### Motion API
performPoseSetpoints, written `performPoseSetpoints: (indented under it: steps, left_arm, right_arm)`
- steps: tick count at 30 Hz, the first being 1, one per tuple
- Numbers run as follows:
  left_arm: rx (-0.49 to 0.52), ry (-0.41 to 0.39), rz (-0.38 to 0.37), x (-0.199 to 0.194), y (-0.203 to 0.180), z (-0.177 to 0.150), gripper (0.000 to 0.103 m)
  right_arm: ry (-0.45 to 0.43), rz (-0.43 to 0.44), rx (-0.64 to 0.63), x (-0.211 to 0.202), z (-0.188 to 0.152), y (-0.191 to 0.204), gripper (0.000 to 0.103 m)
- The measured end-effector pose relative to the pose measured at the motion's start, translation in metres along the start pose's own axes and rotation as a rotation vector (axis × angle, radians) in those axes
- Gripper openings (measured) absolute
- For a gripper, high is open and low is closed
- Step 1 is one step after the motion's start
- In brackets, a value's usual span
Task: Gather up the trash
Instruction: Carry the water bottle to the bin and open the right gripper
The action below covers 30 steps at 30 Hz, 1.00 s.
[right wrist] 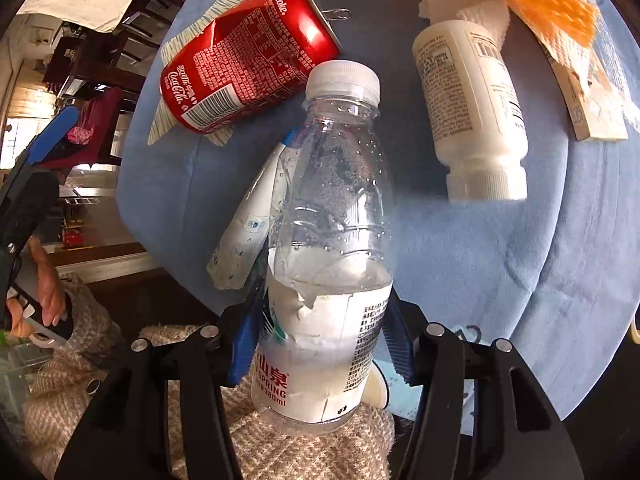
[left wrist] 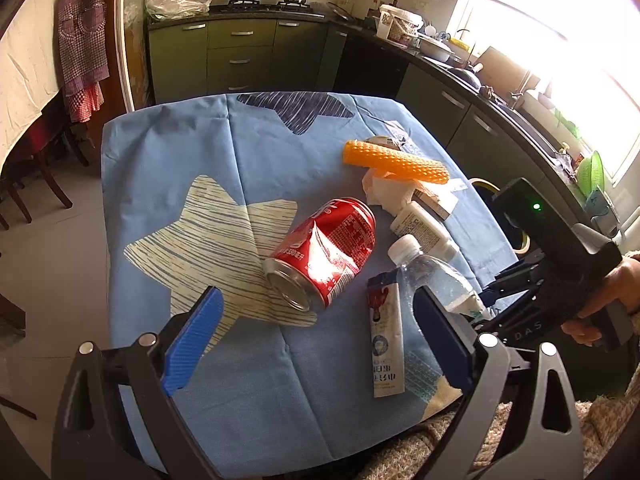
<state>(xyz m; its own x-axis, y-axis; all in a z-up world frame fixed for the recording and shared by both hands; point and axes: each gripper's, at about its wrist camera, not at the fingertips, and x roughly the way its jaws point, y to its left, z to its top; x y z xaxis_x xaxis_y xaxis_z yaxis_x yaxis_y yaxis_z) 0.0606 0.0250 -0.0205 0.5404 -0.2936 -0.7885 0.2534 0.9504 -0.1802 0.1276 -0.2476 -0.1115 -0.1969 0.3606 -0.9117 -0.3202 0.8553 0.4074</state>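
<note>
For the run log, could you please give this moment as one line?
right claw: closed on water bottle | left claw: open, empty | can: on table

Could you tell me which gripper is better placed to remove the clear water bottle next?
Right: the right gripper already has the water bottle between its pads, while the left gripper hangs open, empty, nearer the red can.

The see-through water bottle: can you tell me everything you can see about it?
The water bottle is clear plastic with a white screw cap, droplets inside and a torn white label around its lower half. It looks empty. The right gripper has its blue pads on either side of the label. Behind it lies a white tube, near a dented red can.
</note>
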Motion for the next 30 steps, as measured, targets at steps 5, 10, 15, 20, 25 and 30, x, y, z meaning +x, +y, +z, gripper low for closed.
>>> performPoseSetpoints:
  steps: [5,10,15,20,25,30]
  left_arm:
    - [0.011,0.005,0.000,0.004,-0.005,0.002,0.091]
    - [0.032,0.014,-0.009,0.007,-0.016,0.003,0.091]
    - [0.043,0.024,-0.013,0.012,-0.023,0.004,0.091]
    - [0.049,0.033,-0.016,0.016,-0.027,0.006,0.091]
    - [0.050,0.030,-0.003,0.015,-0.028,0.009,0.091]
    - [0.047,0.037,0.015,0.015,-0.028,0.012,0.091]
  right_arm:
    - [-0.071,0.073,0.011,-0.031,-0.024,-0.011,0.054]
    - [-0.238,0.085,0.069,-0.084,-0.038,-0.045,0.054]
    - [-0.444,-0.039,0.230,-0.154,-0.049,-0.127,0.055]
    - [-0.434,-0.163,0.472,-0.170,-0.054,-0.247,0.055]
    - [-0.377,-0.220,0.622,-0.146,-0.054,-0.328,0.055]
    - [-0.387,-0.235,0.682,-0.133,-0.049,-0.365,0.055]
